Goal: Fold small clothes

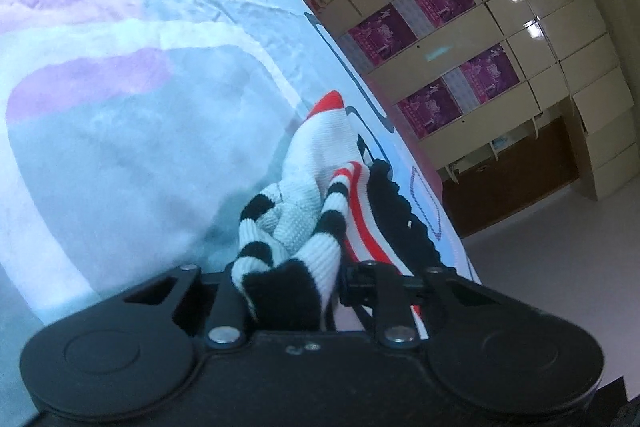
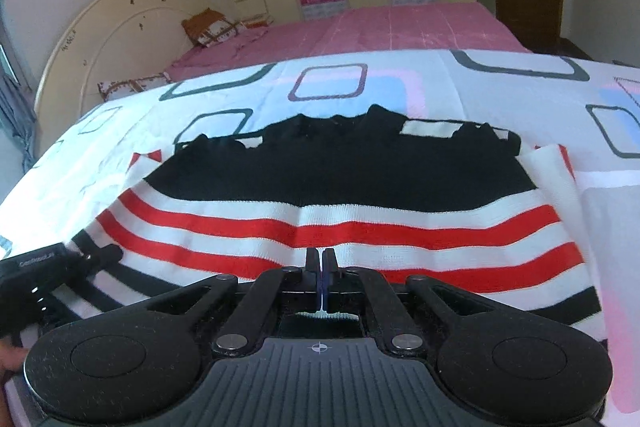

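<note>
Lying on one bedsheet (image 2: 400, 75), one striped sweater (image 2: 320, 227), two grippers' jaws closed

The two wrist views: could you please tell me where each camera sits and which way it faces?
Left wrist: sits on the left gripper, rolled sideways, looking along the bedspread towards the wardrobe; its jaws clamp bunched striped knit garment.
Right wrist: sits on the right gripper, looking across the garment spread flat towards the headboard; jaws shut at the hem; the left gripper and a fingertip show at left.
Shared: garment, bedspread, wardrobe.
</note>
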Available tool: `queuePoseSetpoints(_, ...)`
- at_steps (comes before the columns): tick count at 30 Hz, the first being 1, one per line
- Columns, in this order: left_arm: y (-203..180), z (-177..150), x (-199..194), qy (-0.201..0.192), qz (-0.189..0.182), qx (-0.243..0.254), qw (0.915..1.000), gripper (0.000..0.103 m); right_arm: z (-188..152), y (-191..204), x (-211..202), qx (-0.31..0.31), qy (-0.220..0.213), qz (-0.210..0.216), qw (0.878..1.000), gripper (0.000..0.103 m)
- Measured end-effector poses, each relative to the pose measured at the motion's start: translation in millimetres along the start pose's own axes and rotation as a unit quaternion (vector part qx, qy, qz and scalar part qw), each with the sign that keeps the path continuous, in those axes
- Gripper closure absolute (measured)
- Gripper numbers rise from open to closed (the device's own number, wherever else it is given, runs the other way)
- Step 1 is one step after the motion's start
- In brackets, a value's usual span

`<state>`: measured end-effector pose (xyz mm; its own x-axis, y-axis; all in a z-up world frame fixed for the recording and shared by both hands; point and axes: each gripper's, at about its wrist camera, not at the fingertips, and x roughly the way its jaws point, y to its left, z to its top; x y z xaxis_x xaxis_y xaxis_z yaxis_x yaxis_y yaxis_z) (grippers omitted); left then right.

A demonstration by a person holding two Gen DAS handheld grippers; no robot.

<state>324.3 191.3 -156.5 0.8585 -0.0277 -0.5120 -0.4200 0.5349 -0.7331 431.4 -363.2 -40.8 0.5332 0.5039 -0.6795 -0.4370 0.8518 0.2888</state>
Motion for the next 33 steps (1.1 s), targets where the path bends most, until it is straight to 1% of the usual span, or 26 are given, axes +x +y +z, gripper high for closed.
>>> queuePoseSetpoints(4,6.6,1.4,2.0,0.002,-0.006,-0.024,0.9997,0.081,3.7,2.1,5.6,0.003,0.003,0.006,1.000,0.103)
queuePoseSetpoints(6,5.5,1.4,2.0,0.003,-0.005,-0.022,0.9997,0.081,1.9,2.5,11.7,0.004,0.011,0.003,1.000,0.103)
queuePoseSetpoints(9,6.1,3.0,2.0,0.006,-0.010,-0.020,0.9997,0.083,0.5,2.5,15.0,0.006,0.009,0.008,1.000,0.103)
queuePoseSetpoints(12,6.5,3.6,-0.3,0.006,-0.016,-0.021,0.9996,0.084,-5.9,-3.0,26.3,0.003,0.028,0.006,1.000,0.103)
queuePoseSetpoints(16,2.0,2.2,-3.4,-0.004,-0.015,-0.018,0.9997,0.084,-12.0,-5.2,26.1,-0.016,0.018,0.011,1.000,0.103)
queuePoseSetpoints(18,-2.7,1.1,-6.5,-0.009,-0.009,-0.014,0.9998,0.085,-11.1,-2.3,22.4,-0.024,0.012,0.024,0.999,0.103)
queuePoseSetpoints(19,-6.0,0.8,-8.8,-0.012,-0.009,-0.012,0.9998,0.086,-12.4,-2.7,26.6,-0.028,0.019,0.024,0.999,0.103)
queuePoseSetpoints(23,-34.4,-2.8,-22.6,-0.029,-0.023,0.015,0.9992,0.086,-12.5,-10.1,32.1,-0.029,0.022,0.038,0.999,0.103)
queuePoseSetpoints(26,-62.6,-8.4,-25.1,-0.031,-0.037,0.040,0.9980,0.086,-8.8,-19.4,31.7,-0.019,0.029,0.061,0.998,0.103)
queuePoseSetpoints(28,-86.7,-15.7,-24.2,-0.028,-0.050,0.061,0.9965,0.086,-3.7,-28.8,24.8,0.001,0.030,0.074,0.997,0.103)
queuePoseSetpoints(31,-126.7,-33.0,-20.6,-0.020,-0.062,0.103,0.9925,0.086,3.3,-52.7,1.4,0.031,0.003,0.089,0.996,0.103)
queuePoseSetpoints(33,-154.6,-48.0,-14.8,-0.010,-0.070,0.131,0.9888,0.086,6.7,-72.7,-15.0,0.043,-0.016,0.086,0.995,0.103)
